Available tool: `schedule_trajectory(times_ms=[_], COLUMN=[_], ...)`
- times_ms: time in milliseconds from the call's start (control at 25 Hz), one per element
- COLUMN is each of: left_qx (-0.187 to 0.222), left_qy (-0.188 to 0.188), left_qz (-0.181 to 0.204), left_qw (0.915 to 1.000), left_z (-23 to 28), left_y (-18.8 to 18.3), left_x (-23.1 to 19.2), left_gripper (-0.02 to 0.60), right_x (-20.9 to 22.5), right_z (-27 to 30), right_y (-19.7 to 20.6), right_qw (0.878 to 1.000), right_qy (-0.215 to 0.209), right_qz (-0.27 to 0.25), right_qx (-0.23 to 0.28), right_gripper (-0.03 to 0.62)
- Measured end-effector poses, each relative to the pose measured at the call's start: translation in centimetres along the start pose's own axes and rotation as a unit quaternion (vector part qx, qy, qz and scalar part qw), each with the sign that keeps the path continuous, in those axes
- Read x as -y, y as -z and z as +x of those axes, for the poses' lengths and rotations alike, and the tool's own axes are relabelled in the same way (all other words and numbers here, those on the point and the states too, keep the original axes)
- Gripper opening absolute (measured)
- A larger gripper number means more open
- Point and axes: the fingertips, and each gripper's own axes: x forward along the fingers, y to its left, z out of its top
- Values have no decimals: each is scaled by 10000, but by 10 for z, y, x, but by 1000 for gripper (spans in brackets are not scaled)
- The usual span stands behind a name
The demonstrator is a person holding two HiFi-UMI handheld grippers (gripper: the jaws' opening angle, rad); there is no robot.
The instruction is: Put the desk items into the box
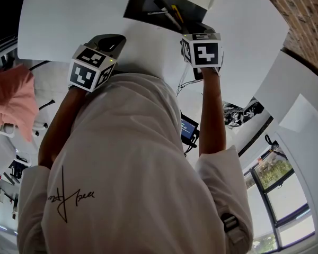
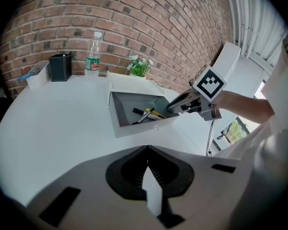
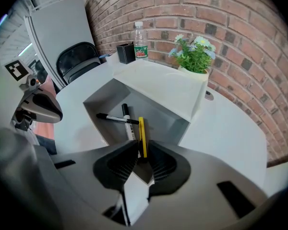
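The right gripper [image 3: 140, 153] is pinching one end of a yellow pen [image 3: 142, 131], keeping it low inside the open box [image 3: 98, 99], likely so that it drops beside the two markers [image 3: 115, 118] lying there. The left gripper [image 2: 147, 150] is hanging closed and empty over the table [image 2: 53, 123]. A plant [image 3: 194, 54] and a bottle [image 3: 141, 37] are standing behind the box, blocking nothing.

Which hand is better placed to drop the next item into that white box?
The right: the right gripper holds a yellow pen right at the open box. The left gripper is shut, empty, short of the box.
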Motion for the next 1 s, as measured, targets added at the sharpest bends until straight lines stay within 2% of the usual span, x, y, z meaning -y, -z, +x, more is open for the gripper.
schedule_trajectory(times_ms=[1000], left_qx=[235], left_qy=[-123], left_qz=[129], left_qw=[9996], left_z=[-6], left_y=[-13], left_x=[2], left_gripper=[6], right_x=[-6], right_z=[-24], right_y=[1], right_qw=[9994], right_qy=[-48], right_qz=[134], right_qx=[307], right_gripper=[63])
